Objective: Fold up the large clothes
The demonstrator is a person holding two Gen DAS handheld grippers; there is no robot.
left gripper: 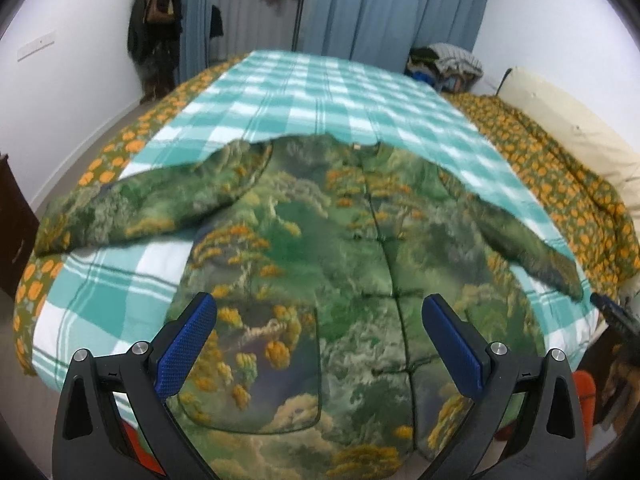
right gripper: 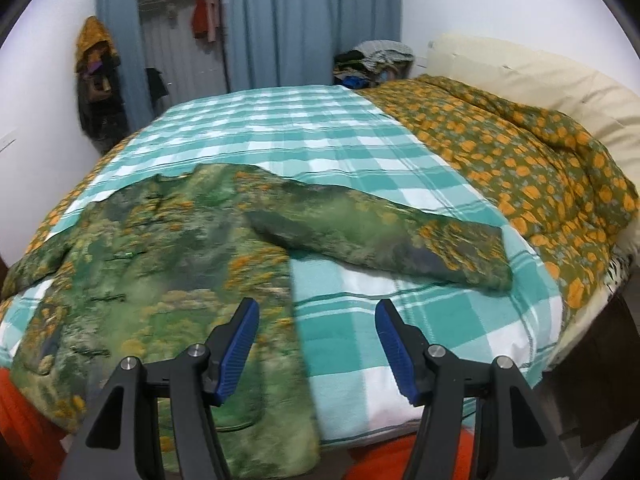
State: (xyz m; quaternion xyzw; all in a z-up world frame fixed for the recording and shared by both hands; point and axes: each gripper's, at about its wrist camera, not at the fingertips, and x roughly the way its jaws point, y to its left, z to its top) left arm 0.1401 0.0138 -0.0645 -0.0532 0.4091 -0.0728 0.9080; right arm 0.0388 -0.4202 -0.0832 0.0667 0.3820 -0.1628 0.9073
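Note:
A large green jacket (left gripper: 320, 248) with an orange and grey landscape print lies face up on the teal checked blanket (left gripper: 320, 92), both sleeves spread out and its hem hanging over the near bed edge. My left gripper (left gripper: 318, 310) is open and empty above the jacket's lower front. In the right wrist view the jacket (right gripper: 168, 248) lies left, its right sleeve (right gripper: 400, 240) stretched across the blanket (right gripper: 288, 136). My right gripper (right gripper: 316, 316) is open and empty, over the jacket's right side edge.
An orange-flowered green quilt (right gripper: 540, 168) is bunched along the bed's right side beside cream pillows (right gripper: 560, 80). A clothes pile (right gripper: 376, 60) sits at the far corner. Blue curtains (left gripper: 392, 4) and hanging coats (left gripper: 156, 32) line the far wall. Something orange (right gripper: 400, 460) lies below the bed edge.

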